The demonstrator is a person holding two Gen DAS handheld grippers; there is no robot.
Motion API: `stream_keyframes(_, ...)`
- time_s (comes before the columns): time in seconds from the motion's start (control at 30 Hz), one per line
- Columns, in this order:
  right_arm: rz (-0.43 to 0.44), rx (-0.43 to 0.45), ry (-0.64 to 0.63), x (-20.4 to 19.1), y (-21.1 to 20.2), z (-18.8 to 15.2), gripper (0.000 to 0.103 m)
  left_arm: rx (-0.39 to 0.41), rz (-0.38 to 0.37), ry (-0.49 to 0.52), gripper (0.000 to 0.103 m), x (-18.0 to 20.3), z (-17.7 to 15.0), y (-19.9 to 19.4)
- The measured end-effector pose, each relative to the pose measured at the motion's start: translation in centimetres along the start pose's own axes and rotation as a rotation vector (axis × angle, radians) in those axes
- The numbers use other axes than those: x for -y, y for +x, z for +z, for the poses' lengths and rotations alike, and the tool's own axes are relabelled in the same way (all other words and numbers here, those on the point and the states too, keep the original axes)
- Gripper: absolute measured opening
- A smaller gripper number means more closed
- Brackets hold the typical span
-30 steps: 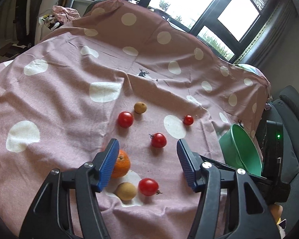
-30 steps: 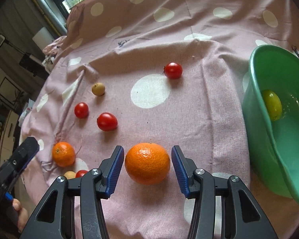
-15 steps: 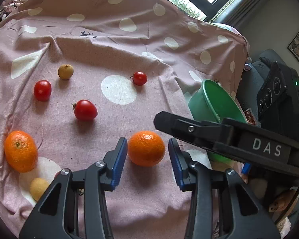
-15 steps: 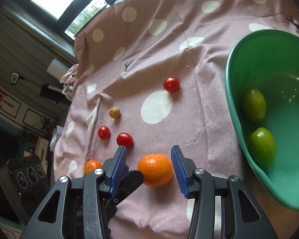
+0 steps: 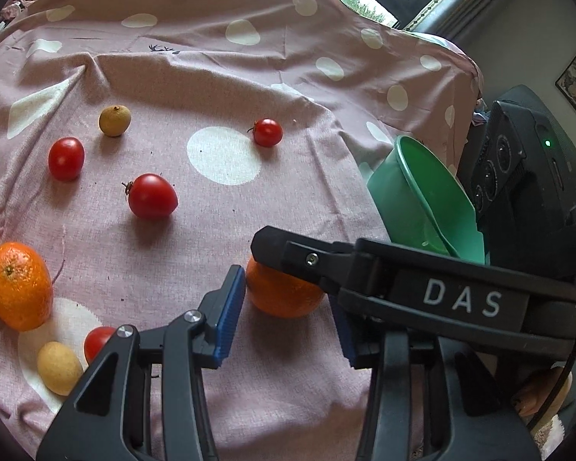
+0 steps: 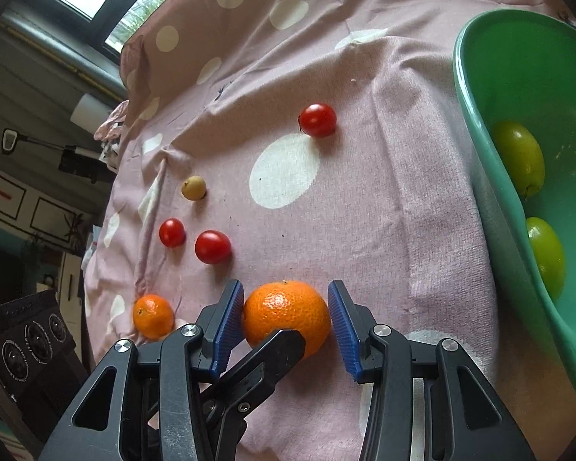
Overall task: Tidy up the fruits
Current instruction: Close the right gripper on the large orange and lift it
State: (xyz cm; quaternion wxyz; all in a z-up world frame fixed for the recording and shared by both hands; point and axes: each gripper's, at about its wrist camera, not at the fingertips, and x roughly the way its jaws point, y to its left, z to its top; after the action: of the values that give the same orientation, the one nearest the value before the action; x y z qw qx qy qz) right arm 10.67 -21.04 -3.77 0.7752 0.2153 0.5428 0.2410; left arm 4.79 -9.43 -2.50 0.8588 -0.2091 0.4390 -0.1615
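A large orange (image 5: 284, 296) (image 6: 286, 317) lies on the pink dotted cloth (image 5: 249, 88). Both grippers surround it. My left gripper (image 5: 286, 320) has its blue pads on either side of the orange, open, with small gaps. My right gripper (image 6: 286, 324) is also open around the orange, left pad close to touching; its finger crosses the left wrist view over the orange. A green bowl (image 6: 476, 123) (image 5: 422, 192) at the right holds two green fruits (image 6: 518, 157). A smaller orange (image 5: 17, 284) (image 6: 153, 315), several red tomatoes (image 5: 151, 196) and two yellowish small fruits (image 5: 114, 120) lie to the left.
The cloth drapes over the table edge at the right, where the bowl stands beside a dark speaker-like box (image 5: 518, 161). A window is behind the table. Another black box (image 6: 27, 342) is low at the left in the right wrist view.
The left gripper swung from the small orange and tomatoes over to the large orange and narrowed around it. The right gripper stayed around the same orange, tilting slightly.
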Motion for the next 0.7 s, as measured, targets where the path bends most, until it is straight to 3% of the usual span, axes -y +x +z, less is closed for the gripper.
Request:
stream_keyframes(0.33,0.024,-0.014,0.005,-0.1,0.1,-0.4,0.048,0.029,0.001,0.005,0.043,0.4,-0.4,-1.3)
stream_keyframes(0.7,0.100,0.127,-0.057,-2.1,-5.7,-0.3,0.048,0.162,0.011,0.122,0.043,4.9,0.7,-5.5)
